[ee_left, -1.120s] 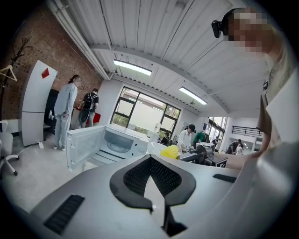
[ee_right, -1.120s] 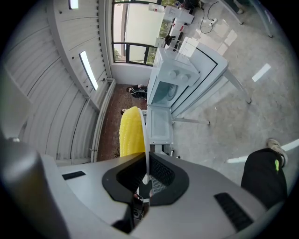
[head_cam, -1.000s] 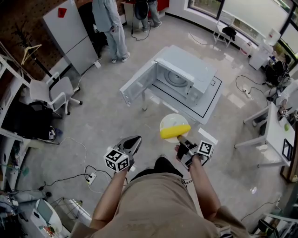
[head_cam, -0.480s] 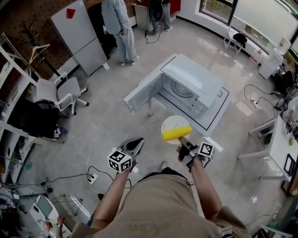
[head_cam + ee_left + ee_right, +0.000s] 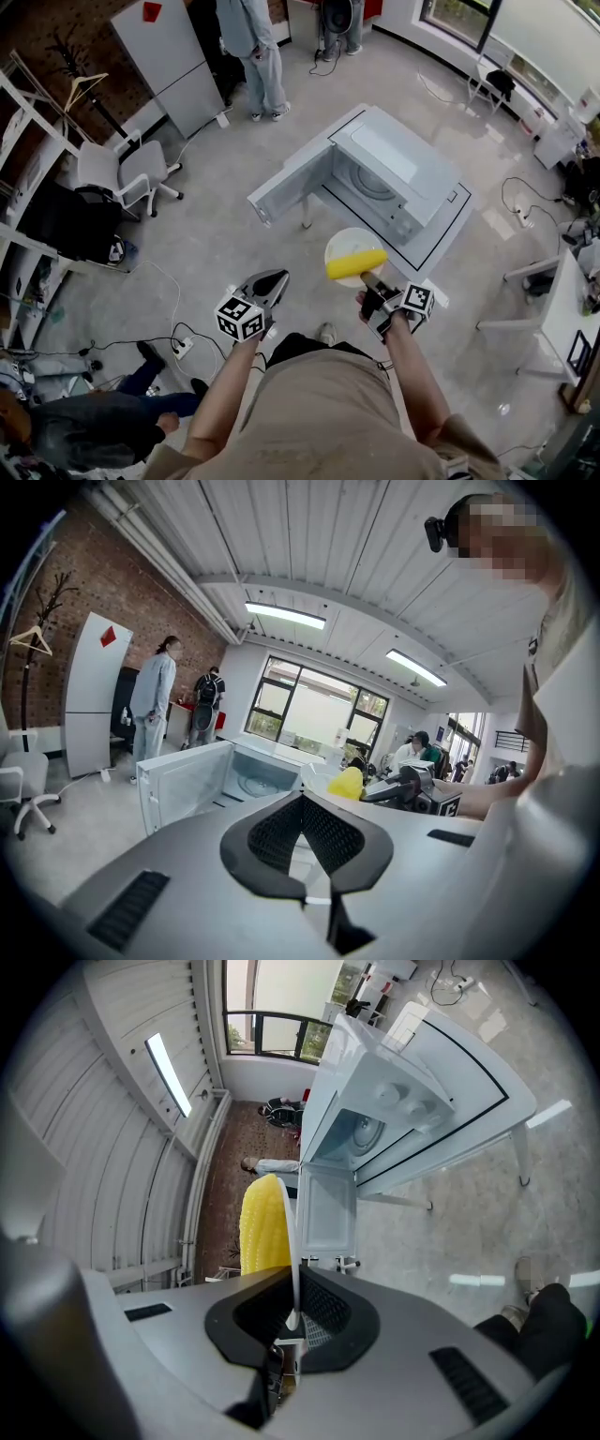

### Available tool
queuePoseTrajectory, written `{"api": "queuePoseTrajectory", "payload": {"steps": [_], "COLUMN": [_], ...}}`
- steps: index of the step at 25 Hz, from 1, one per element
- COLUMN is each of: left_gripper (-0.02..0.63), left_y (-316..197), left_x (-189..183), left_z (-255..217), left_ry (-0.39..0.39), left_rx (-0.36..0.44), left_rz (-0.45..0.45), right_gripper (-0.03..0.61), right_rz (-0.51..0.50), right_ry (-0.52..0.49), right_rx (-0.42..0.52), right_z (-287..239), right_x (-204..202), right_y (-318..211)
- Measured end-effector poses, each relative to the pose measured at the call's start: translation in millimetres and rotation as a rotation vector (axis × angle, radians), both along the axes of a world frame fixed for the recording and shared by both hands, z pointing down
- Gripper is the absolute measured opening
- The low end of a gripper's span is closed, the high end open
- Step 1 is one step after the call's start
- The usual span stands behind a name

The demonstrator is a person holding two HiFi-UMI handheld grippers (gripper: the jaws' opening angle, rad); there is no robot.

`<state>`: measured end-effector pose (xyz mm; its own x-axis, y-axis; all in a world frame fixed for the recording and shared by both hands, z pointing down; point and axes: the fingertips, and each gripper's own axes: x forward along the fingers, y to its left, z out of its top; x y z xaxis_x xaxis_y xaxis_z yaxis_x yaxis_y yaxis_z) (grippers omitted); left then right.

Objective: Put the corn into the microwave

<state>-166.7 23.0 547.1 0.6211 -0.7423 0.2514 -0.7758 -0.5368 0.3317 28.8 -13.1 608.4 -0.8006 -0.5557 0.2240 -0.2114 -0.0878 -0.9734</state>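
**Corn on a plate, held out before the open microwave**

The person stood with both forearms stretched forward at waist height, elbows close to the body. The right gripper (image 5: 368, 281) pointed ahead and slightly down, its fingers pinched tight on the near rim of a pale plate (image 5: 349, 242). In the right gripper view the plate's edge ran thin and upright between the black pads. The corn (image 5: 356, 263), a yellow cob, lay across the plate just beyond the fingers.

The left gripper (image 5: 277, 279) was held beside it, a little apart, at about the same height and pointing the same way. Its fingers were closed tip to tip with nothing between them.

Ahead stood the microwave (image 5: 394, 178) on a low white bench (image 5: 441, 234). Its door (image 5: 286, 183) hung wide open towards the left gripper's side, and the glass turntable (image 5: 370, 183) showed inside. From above, the plate overlapped the bench's near edge, short of the opening.

Around them, an office chair (image 5: 127, 173) stood off to the left near a white cabinet (image 5: 178, 56). Two people stood beyond the bench, and another crouched low behind the left arm. A power strip (image 5: 183, 349) and its cables lay on the floor near the left gripper.
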Motion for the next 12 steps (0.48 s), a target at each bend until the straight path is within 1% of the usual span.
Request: {"api": "queuePoseTrajectory", "payload": {"steps": [2, 4, 7, 12], "left_gripper": [0.006, 0.006, 0.006, 0.006], "left_y": [-7, -14, -20, -56], "left_x": [1, 2, 6, 4], "left_z": [2, 3, 7, 14], "left_ry": [0.0, 0.001, 0.0, 0.0], "left_rx": [-0.001, -0.008, -0.023, -0.029], "left_rz": [-0.01, -0.013, 0.002, 0.032], "right_gripper": [0.017, 0.017, 0.017, 0.017], "right_rz": [-0.009, -0.013, -0.003, 0.009], "right_ry": [0.004, 0.003, 0.001, 0.013], "right_rx": [0.015, 0.007, -0.028, -0.006], "right_z": [3, 5, 10, 16], "right_x": [2, 2, 1, -3], "right_y": [-8, -14, -16, -37]}}
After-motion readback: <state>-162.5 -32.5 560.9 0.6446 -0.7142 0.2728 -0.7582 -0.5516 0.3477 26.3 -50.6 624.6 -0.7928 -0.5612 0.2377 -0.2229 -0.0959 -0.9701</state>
